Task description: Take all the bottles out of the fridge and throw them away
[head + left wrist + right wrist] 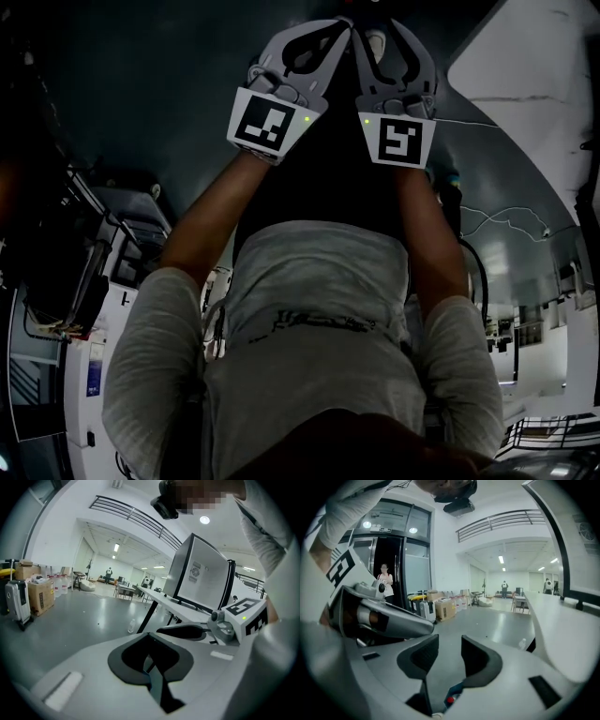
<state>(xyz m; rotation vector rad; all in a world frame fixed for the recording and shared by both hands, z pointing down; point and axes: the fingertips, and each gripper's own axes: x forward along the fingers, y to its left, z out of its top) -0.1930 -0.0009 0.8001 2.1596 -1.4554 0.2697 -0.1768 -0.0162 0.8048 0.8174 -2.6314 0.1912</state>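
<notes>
Holding both grippers side by side in front of my chest. L gripper [149, 660]: jaws sitting together, nothing btwn. R gripper [450, 652]: jaws standing apart, gap empty, only grey floor [70, 616] showing thru. One small clear bottle [131, 626] is sitting on that floor beside the counter's [178, 605] dark leg, well apart from both grippers. A white, dark-framed cabinet [201, 576] is sitting on the counter; can't tell what's inside.
</notes>
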